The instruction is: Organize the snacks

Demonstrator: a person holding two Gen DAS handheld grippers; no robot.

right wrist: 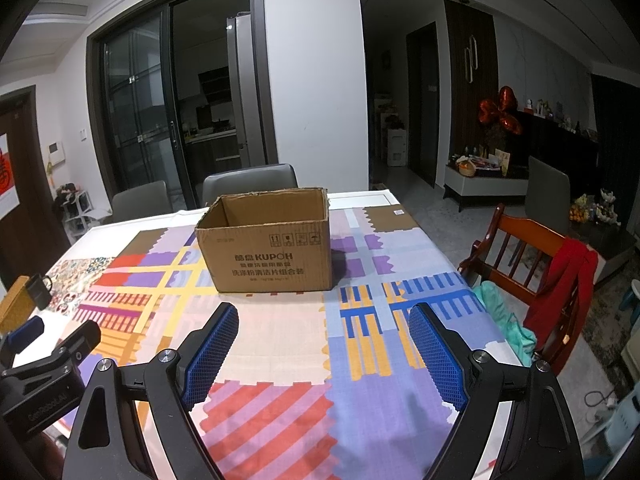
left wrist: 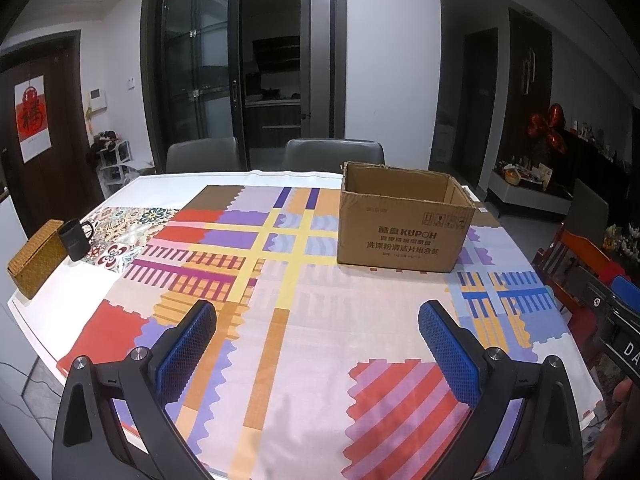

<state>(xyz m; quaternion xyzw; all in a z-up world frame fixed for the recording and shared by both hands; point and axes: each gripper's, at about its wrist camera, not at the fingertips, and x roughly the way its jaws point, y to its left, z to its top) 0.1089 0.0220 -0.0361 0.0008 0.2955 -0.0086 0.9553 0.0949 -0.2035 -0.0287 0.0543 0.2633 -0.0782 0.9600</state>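
- Both claws are spread wide and hold nothing: the left gripper [left wrist: 318,318] and the right gripper [right wrist: 323,322] hover over the near part of the patterned tablecloth [left wrist: 304,320].
- The cardboard box [left wrist: 404,236] stands open-topped on the far side of the table, right of centre in the left wrist view; its inside floor is hidden by the near wall.
- No snacks show in either view, so where they lie cannot be told.
- Likely risk: with the goods out of sight, a reach could go astray; a low sweep could also snag the cloth and drag the light box along.
- On the far left a black mug [left wrist: 75,238] touches a woven basket [left wrist: 36,258]; a careless left swing could tip it.
- Only the right wrist view shows the wooden chair [right wrist: 532,276] draped in red cloth, and the left gripper's body at its left edge.
- Only the left wrist view shows the mug and basket clearly.
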